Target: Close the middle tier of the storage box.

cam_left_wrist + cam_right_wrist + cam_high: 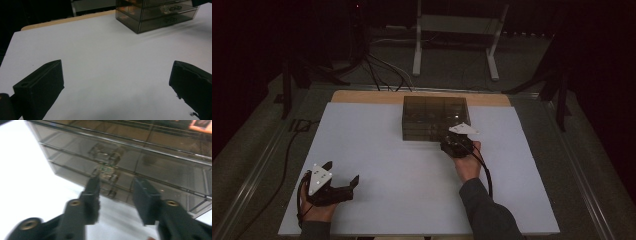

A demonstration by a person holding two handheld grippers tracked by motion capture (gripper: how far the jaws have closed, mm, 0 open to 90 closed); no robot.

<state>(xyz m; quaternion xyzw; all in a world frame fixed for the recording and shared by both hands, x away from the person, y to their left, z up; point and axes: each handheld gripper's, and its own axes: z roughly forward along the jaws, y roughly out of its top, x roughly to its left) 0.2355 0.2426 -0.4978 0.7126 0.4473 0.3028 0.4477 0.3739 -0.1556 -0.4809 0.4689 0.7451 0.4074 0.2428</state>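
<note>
The right gripper (116,195) is being held half open, with nothing between its jaws, just before the front of the smoky drawer box (435,117) at the far middle of the white table (377,165). If it is being pushed off-centre, the small handle (106,172) could be missed and the light box shoved back. The left gripper (343,175) is being kept wide open and empty, well apart; nothing is standing in the way.

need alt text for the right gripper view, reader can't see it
The right tool, its two black jaws parted with nothing between them, points at the front of a smoky transparent drawer box on a white table. Small clear handles show on the drawer fronts just beyond the jaws.
</note>
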